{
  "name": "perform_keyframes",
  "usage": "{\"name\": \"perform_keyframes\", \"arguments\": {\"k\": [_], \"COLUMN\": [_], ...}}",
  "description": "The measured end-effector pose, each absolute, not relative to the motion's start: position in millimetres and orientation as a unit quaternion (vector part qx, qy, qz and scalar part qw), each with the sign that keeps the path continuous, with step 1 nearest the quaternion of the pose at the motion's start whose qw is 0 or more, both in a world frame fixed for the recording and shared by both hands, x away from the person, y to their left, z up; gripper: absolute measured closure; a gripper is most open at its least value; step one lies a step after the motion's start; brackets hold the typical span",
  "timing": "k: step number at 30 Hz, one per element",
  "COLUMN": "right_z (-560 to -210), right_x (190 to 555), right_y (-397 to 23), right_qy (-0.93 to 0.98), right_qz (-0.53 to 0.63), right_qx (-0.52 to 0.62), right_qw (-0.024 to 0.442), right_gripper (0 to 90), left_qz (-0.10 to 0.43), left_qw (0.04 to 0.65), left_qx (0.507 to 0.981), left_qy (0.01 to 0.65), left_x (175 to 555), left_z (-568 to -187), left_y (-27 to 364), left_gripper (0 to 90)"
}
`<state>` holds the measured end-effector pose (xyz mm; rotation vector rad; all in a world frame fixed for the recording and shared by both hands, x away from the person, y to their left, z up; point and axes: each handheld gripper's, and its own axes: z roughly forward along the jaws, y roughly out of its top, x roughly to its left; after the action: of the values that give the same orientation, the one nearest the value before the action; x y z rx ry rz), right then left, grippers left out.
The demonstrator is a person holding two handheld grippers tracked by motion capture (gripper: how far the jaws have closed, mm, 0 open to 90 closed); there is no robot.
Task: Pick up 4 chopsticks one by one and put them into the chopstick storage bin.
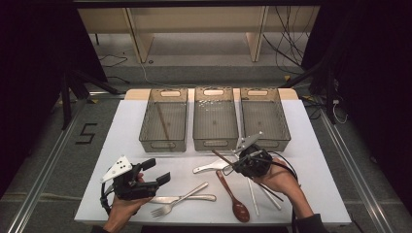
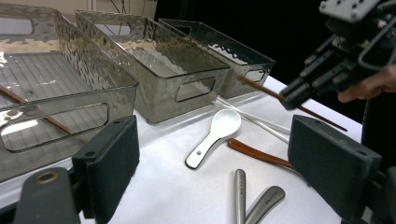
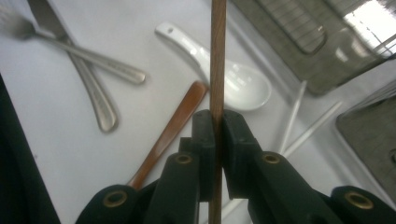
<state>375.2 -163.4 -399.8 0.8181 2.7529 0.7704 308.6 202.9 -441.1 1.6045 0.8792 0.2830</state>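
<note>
My right gripper (image 1: 235,167) is shut on a thin brown wooden chopstick (image 1: 218,155) and holds it above the table, just in front of the middle bin (image 1: 214,144). In the right gripper view the chopstick (image 3: 217,56) runs straight up between the pads of the right gripper (image 3: 218,123). From the left gripper view, the right gripper (image 2: 294,95) and the chopstick (image 2: 261,88) hang over the cutlery. My left gripper (image 1: 156,171) stands open at the front left, nothing between its jaws; in its own view the left gripper (image 2: 219,172) faces the bins.
Three clear grey bins stand in a row; the left bin (image 1: 163,144) holds another brown chopstick (image 1: 163,124). On the white table lie a white ceramic spoon (image 1: 209,167), a brown wooden spoon (image 1: 233,196), a fork (image 1: 177,200), a knife (image 1: 194,198) and white chopsticks (image 1: 252,194).
</note>
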Motion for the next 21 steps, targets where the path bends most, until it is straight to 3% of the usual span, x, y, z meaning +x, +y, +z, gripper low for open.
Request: {"name": "perform_keyframes", "arguments": {"k": [21], "right_z": [-358], "right_x": [424], "right_y": [-120], "right_qy": [0.887], "right_qz": [0.344], "right_qx": [0.297], "right_qw": [0.085], "right_gripper": [84.8], "left_qz": [0.122], "left_qw": [0.603], "left_qx": [0.690], "left_qy": [0.381], "left_x": [309], "left_z": [-441], "left_y": [203], "left_gripper": [16.3]}}
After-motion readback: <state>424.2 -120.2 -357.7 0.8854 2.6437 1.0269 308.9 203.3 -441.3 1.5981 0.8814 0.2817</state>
